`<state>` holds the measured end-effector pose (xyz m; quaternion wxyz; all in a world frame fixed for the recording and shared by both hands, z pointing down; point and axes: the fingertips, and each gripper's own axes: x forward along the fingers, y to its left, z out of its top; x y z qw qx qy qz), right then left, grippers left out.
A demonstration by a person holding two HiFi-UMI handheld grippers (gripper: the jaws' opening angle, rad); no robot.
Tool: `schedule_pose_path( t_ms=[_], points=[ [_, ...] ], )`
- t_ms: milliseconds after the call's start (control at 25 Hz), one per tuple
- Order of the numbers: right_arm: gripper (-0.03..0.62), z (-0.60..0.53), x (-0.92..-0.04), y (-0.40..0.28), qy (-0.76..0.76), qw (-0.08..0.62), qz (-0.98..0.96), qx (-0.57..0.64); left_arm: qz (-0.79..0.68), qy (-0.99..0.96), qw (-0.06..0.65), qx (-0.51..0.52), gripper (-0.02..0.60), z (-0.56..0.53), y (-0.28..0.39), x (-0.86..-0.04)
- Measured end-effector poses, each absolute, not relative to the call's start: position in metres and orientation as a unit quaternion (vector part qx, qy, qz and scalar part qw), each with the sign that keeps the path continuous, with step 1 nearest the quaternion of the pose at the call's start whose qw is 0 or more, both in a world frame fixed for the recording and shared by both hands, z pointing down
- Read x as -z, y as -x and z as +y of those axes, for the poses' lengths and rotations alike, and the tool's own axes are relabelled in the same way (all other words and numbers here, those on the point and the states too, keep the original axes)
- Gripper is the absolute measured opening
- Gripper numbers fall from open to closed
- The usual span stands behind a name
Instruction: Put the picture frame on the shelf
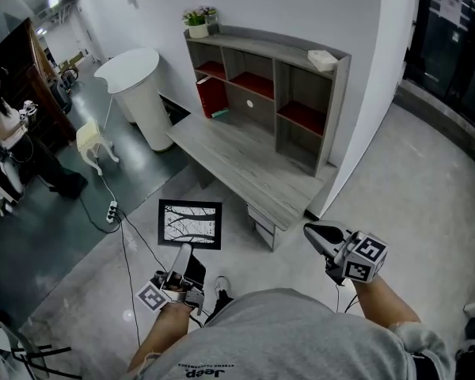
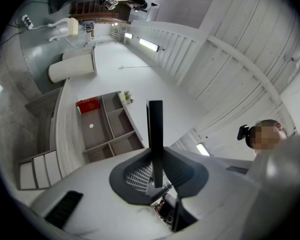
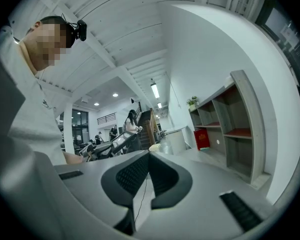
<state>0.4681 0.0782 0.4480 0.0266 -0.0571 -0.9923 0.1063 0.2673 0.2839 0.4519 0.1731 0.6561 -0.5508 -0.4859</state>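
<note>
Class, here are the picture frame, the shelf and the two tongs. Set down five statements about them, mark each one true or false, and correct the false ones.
1. The left tongs grip the picture frame by its edge. True.
2. The picture frame already stands on the shelf. False: it is held over the floor, in front of the shelf.
3. A potted plant stands on top of the shelf. True.
4. The right tongs hold a red box. False: they are shut and empty. The red box stands in a shelf compartment.
5. The picture in the frame shows dark branches on a pale ground. True.
</note>
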Motion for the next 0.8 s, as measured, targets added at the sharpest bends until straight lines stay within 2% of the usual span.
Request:
schedule_pose_path(
  t_ms=[240,800],
  points=[
    [0.0,0.074,-0.454,-0.386,0.046,0.044,-0.994,-0.094,-0.529,-0.662,0.18,0.5,0.08,0.273,-0.185,-0.466],
    [0.002,0.057,-0.417,-0.129,0.023,0.037,-0.996,-0.072,-0.506,-0.691,0.187,0.482,0.08,0.248,0.06,-0.45]
  ],
)
